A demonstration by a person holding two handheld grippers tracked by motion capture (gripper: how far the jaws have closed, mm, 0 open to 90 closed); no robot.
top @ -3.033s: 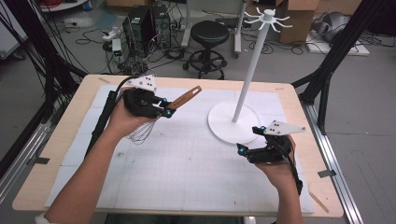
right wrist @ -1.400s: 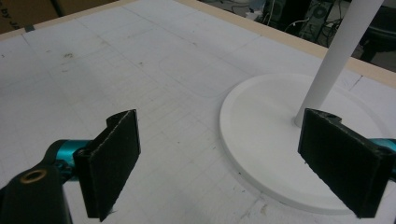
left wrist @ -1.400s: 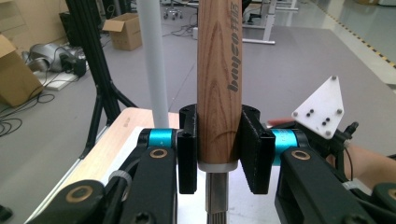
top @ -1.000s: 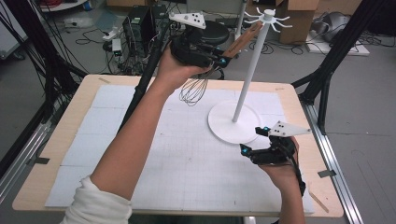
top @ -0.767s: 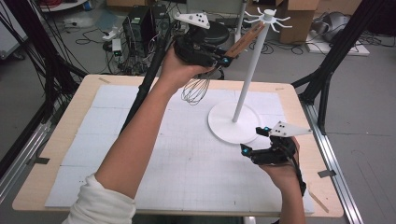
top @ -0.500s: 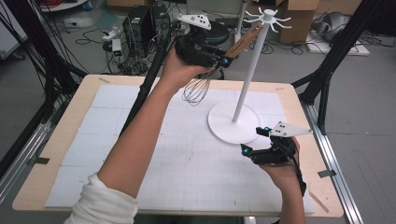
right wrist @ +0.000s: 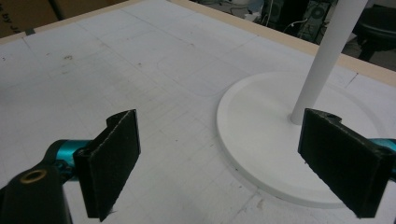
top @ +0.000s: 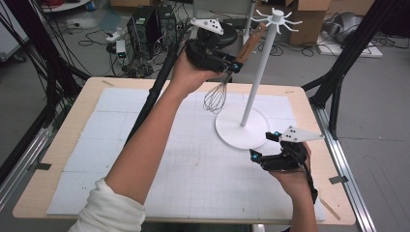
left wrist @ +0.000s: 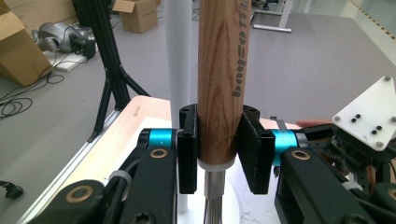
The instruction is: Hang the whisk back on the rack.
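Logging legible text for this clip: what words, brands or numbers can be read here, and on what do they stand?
Dark lettering runs along the whisk's wooden handle, held in the left gripper: too distorted to read for sure.
Marks at the edge of a cardboard box in the right gripper view: cut off, unreadable.
Nothing else legible.

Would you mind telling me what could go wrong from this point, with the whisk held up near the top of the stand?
The left gripper grips the whisk low on its wooden handle, just above the wires, so the whisk might pivot or slip between the jaws.

The handle is close to the white stand; a bump could rock or tip it, since the right gripper is open beside the base, not bracing it.
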